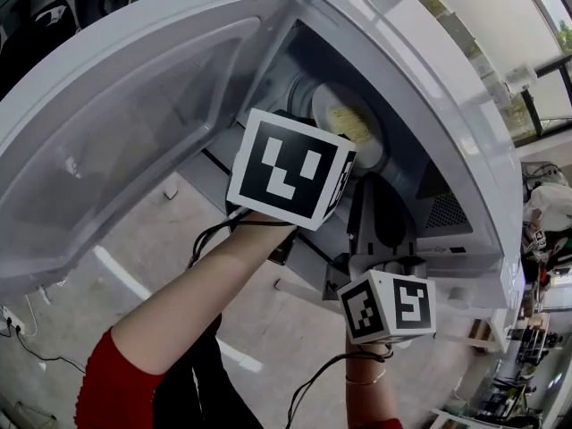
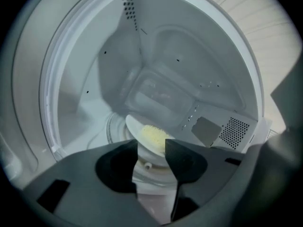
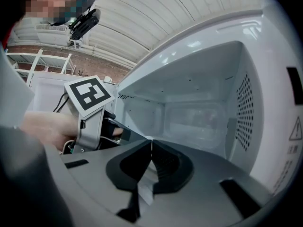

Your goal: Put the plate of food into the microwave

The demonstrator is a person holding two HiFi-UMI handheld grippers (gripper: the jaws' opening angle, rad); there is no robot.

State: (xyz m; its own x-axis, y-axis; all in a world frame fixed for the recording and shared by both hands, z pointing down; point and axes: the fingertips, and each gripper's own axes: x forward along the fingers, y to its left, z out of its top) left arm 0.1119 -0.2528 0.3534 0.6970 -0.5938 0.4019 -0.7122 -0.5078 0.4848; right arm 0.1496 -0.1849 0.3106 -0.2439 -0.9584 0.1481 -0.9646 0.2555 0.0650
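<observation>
Since the left hand-held gripper [image 2: 150, 144] is spread wide right at the near rim of the plate [image 2: 136, 126], the plate could be dragged or tipped on the turntable [image 2: 111, 126] if a jaw is caught on it during withdrawal. Nothing is gripped: the rim is seen between the parted jaws, unpinched, inside the microwave [image 2: 94, 70]. The right hand-held gripper [image 3: 150, 143] is clenched empty at the opening.

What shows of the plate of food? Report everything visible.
The plate of food is white, round and glossy-looking, with a heap of pale yellow food at its middle. It lies inside the open microwave, low in the cavity. The left hand-held gripper has its jaws open around the near rim, pads seemingly not pressing it.
</observation>
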